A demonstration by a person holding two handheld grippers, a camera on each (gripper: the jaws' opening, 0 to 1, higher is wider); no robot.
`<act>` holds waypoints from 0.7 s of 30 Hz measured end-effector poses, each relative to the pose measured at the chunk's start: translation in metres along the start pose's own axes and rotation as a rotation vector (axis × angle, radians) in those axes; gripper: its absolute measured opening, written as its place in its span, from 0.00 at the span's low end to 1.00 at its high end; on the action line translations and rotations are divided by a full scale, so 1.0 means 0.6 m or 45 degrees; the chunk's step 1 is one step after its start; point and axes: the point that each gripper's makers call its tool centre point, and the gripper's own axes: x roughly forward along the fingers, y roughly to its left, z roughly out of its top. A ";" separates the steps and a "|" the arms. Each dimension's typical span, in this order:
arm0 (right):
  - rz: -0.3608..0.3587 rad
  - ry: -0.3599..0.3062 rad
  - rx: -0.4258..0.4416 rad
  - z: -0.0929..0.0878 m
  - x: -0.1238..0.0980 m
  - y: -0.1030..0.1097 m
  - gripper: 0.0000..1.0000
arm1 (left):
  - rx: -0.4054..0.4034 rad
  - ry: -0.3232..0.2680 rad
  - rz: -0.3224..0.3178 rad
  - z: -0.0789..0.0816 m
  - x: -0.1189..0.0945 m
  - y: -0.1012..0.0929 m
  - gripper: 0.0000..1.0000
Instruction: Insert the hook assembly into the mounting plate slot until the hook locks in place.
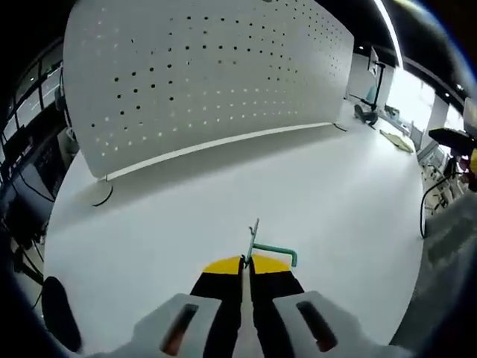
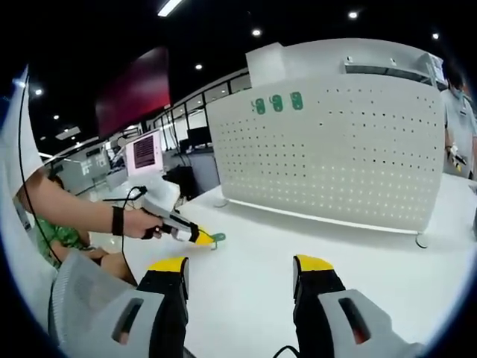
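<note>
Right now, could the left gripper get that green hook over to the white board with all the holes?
Probably yes. The left gripper has its jaws shut on the green hook, and only bare white table lies between it and the upright pegboard. Nothing stands in the way; the right gripper sits apart, open.

Right gripper (image 2: 240, 277) jaws wide apart, nothing between them. White pegboard panel (image 2: 335, 149) stands ahead, well apart, on the white table (image 2: 358, 253). Ahead-left, a hand (image 2: 138, 222) holds the left gripper (image 2: 201, 237), green hook (image 2: 216, 238) at its tip.

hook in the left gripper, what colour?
Teal-green hook on a grey metal stem, pinched in the left gripper; clearest in the left gripper view.
</note>
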 end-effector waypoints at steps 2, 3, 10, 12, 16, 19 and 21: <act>0.003 0.002 -0.004 0.000 0.000 0.001 0.57 | -0.005 -0.007 -0.013 0.004 -0.002 -0.005 0.03; 0.002 0.009 -0.009 -0.001 -0.001 0.000 0.57 | -0.006 -0.007 -0.014 0.005 -0.004 -0.006 0.03; 0.016 0.009 -0.019 -0.001 0.000 0.005 0.56 | -0.052 -0.044 -0.061 0.019 -0.020 -0.033 0.03; 0.023 0.000 -0.021 0.000 0.000 0.006 0.56 | -0.066 -0.045 -0.092 0.022 -0.025 -0.046 0.03; 0.021 0.013 -0.021 -0.007 0.000 0.006 0.56 | -0.047 -0.057 -0.105 0.028 -0.032 -0.061 0.03; 0.023 0.019 -0.022 -0.010 -0.001 0.007 0.56 | -0.049 -0.051 -0.121 0.028 -0.033 -0.069 0.03; 0.027 0.021 -0.033 -0.010 -0.001 0.008 0.56 | -0.053 -0.050 -0.126 0.028 -0.035 -0.072 0.03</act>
